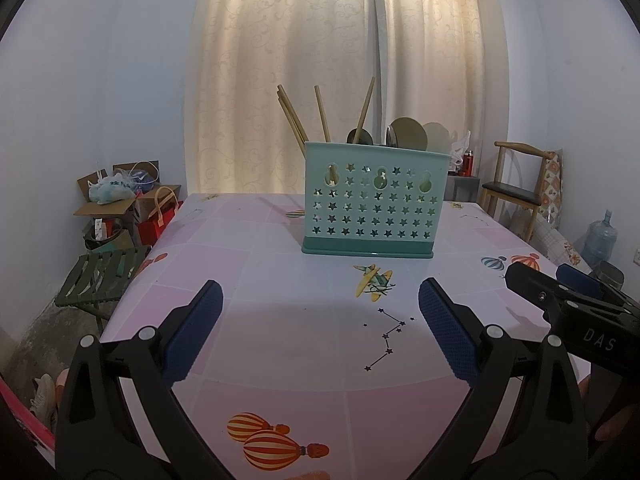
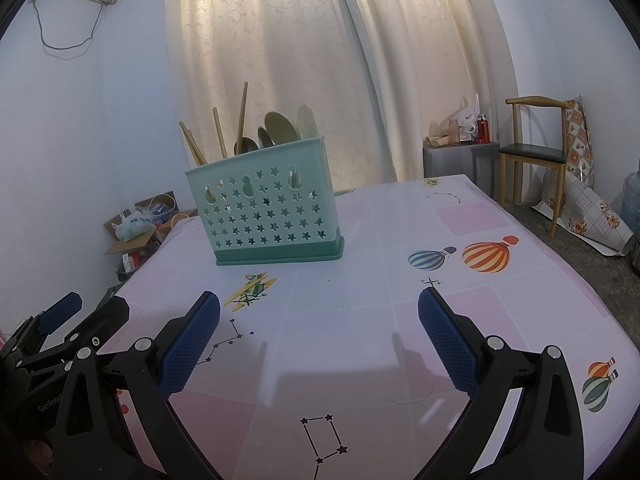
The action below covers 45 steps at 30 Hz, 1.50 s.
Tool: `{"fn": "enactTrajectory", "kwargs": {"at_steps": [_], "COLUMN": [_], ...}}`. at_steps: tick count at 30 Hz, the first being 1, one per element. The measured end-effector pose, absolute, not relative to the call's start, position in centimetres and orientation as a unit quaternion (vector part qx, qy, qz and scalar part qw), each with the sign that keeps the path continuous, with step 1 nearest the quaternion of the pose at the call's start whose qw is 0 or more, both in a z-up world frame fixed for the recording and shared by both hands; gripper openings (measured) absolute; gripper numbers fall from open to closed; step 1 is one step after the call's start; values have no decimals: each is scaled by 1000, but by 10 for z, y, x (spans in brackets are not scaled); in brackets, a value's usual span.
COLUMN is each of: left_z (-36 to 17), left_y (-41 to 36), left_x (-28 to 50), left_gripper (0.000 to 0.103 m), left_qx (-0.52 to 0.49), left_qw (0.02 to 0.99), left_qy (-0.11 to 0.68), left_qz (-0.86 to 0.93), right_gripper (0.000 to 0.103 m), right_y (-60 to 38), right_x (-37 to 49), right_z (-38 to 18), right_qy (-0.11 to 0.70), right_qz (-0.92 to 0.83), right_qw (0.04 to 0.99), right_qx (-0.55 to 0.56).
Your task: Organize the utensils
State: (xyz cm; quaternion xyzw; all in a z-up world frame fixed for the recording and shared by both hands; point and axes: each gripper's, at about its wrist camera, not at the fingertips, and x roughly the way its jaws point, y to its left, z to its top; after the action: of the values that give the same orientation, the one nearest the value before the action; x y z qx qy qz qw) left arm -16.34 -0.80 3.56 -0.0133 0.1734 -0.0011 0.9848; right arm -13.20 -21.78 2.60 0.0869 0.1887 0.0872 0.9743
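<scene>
While both tongs gape empty, chopsticks and spoons fill the teal star-holed caddy

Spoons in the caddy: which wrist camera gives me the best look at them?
The right wrist view: its angled look at the teal caddy shows the spoons fanned apart above the rim. The left wrist view faces the caddy head-on, so the spoons overlap behind the rim.

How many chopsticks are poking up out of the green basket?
4 that I can make out, all at the left end of the basket: two leaning left close together, one nearly upright, one leaning right. Spoons fill the right end. More could be hidden inside.
</scene>
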Motion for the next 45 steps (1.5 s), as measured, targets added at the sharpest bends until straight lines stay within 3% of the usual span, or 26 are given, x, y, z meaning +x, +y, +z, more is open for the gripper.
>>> {"fn": "enactTrajectory", "kwargs": {"at_steps": [45], "left_z": [38], "left_y": [-7], "left_x": [-160], "left_gripper": [95], "left_qx": [-6], "left_qw": [982], "left_qy": [186], "left_qz": [9], "right_gripper": [97], "right_y": [-219], "right_x": [-132], "right_z": [25], "right_qy": [190], "right_qz": [87], "right_qw": [974], "right_qx": [87]}}
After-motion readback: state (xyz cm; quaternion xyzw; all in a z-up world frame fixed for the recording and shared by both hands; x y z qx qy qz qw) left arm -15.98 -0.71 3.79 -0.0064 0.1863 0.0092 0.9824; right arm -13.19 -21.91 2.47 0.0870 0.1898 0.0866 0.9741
